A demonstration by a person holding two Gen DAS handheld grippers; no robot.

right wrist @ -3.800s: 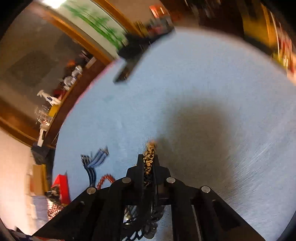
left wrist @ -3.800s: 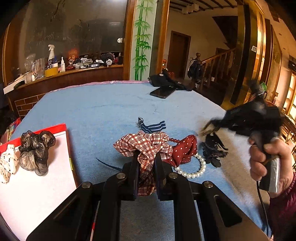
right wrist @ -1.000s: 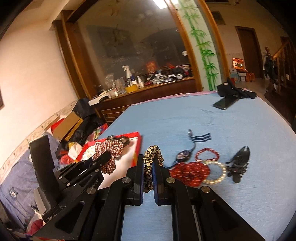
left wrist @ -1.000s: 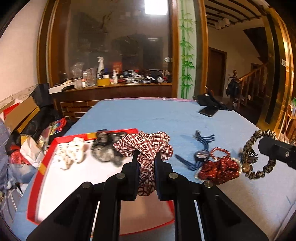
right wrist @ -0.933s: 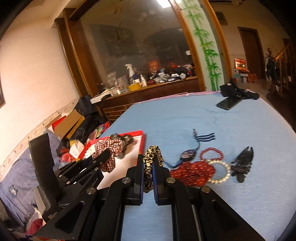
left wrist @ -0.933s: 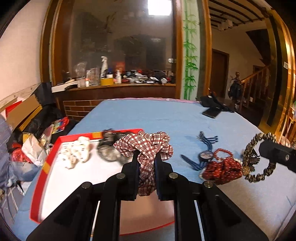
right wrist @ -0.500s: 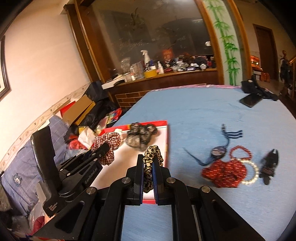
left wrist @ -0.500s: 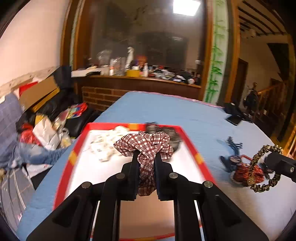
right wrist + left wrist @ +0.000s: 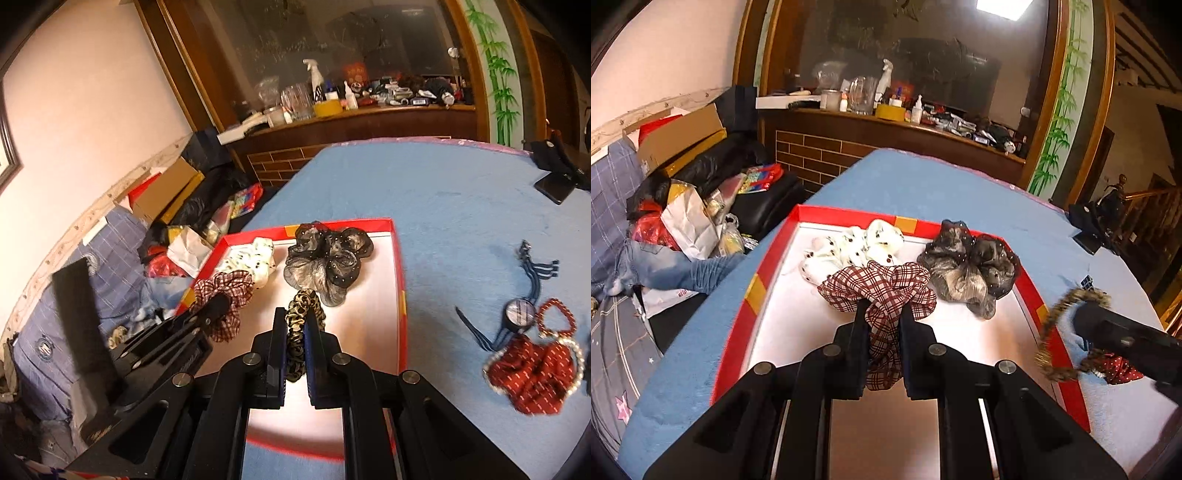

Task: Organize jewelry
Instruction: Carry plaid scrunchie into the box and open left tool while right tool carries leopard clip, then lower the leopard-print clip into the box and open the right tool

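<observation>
Now, left gripper: clenched on one ruffled plaid scrunchie, above the tray.
Right gripper: clamping one slim leopard-print scrunchie.
Tray: red-rimmed, white floor, two gauzy scrunchies, cream dotted and dark sheer.

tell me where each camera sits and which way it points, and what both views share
Left wrist: rides the left tool, looking down its fingers at the red tray; that tool grips the plaid scrunchie, with the right tool at the right edge.
Right wrist: rides the right tool, aimed over the same tray; it grips the leopard scrunchie, left tool at left.
Shared: tray, white dotted scrunchie, black sheer scrunchie, blue table.
</observation>
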